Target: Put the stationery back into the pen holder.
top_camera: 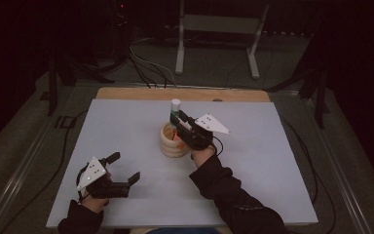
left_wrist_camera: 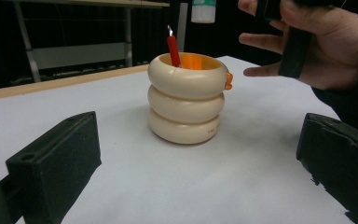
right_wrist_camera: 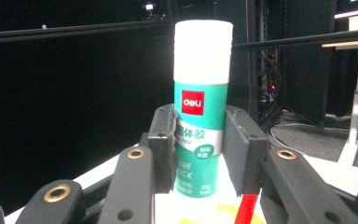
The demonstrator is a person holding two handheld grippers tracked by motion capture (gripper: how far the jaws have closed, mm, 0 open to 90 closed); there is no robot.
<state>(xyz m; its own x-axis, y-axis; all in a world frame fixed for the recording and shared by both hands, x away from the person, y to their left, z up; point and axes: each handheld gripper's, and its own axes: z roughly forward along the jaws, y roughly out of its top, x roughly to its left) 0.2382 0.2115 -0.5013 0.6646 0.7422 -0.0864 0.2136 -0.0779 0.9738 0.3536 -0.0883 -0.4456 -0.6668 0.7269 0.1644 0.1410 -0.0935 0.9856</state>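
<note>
Dark room, pale tabletop [top_camera: 126, 146]. Right tongs [top_camera: 179, 118] are clamped on a glue stick [top_camera: 175, 108], held upright just above and slightly behind the cream ringed pot [top_camera: 173, 146]; its long axis is vertical, white cap up, base toward the pot's mouth. A red pen [left_wrist_camera: 173, 48] stands inside. Left tongs [top_camera: 125, 169] rest wide apart, well away.
</note>
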